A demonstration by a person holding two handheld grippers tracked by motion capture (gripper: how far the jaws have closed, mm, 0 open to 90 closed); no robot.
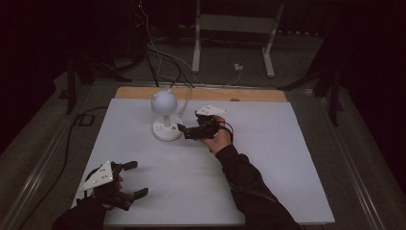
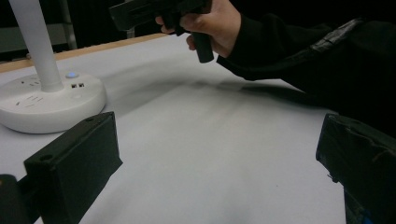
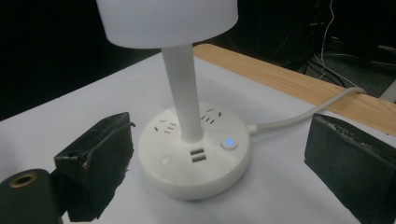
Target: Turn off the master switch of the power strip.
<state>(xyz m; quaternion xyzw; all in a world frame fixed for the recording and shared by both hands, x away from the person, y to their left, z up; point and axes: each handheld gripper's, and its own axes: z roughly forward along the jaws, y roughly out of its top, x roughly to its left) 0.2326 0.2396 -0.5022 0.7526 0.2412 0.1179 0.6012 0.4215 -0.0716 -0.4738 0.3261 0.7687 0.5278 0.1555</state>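
The right gripper point(image 1: 183, 131), jaws spread wide, sits at three o'clock of the white round-based desk lamp point(image 1: 165, 117); the left gripper point(image 1: 135, 179) gapes empty.

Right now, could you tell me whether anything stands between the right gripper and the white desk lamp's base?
Nothing visible does. The right gripper is open, its jaws apart on either side of the lamp base, with bare table between them and it. The lamp's cord runs off behind the base, away from the gripper.
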